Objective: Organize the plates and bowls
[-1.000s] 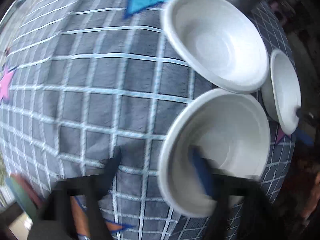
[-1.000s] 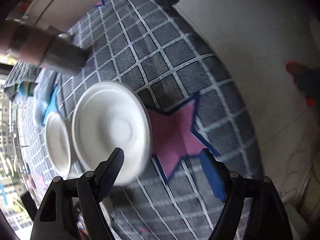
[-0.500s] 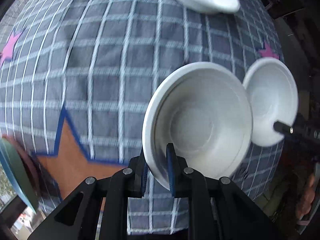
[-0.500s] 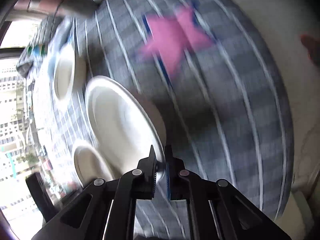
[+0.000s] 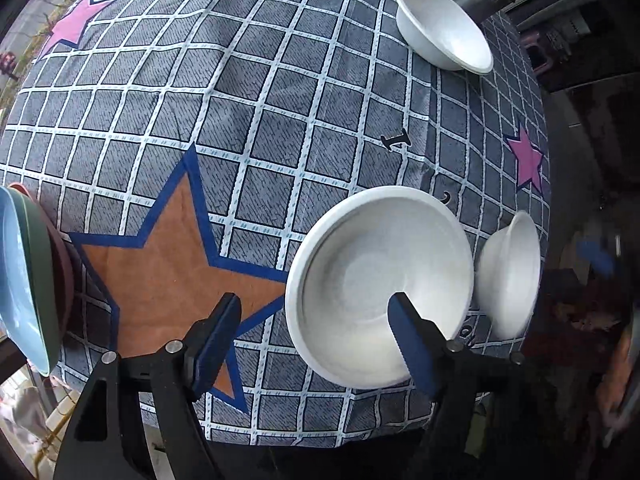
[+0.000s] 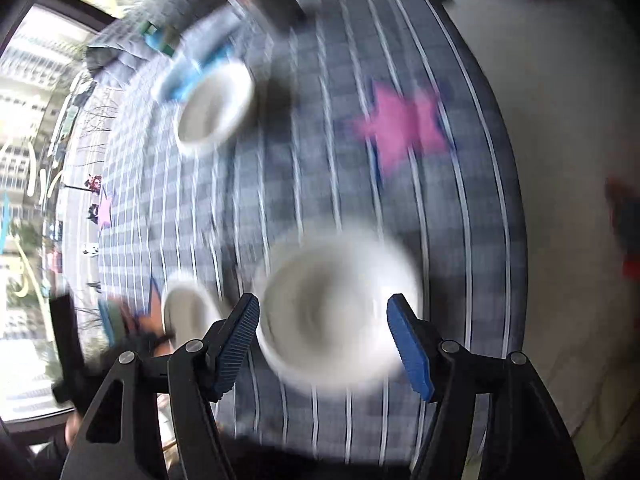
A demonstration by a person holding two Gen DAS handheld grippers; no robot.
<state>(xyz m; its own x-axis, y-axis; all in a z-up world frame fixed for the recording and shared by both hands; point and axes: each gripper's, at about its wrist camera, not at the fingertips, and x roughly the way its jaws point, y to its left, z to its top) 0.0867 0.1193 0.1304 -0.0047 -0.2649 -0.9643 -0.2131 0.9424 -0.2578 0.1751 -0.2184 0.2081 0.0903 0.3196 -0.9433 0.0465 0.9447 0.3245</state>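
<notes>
The large white foam bowl point(image 5: 380, 284) sits near the checked tablecloth's point(image 5: 256, 92) front edge, a smaller white bowl point(image 5: 508, 276) just beside it, seemingly grouped for stacking. The left gripper point(image 5: 316, 340) and right gripper point(image 6: 324, 340) gape wide, empty.

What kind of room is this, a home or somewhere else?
Probably a home high in a city building: a table under a grey checked cloth with star patches, white disposable bowls, and a window showing tall buildings.
</notes>
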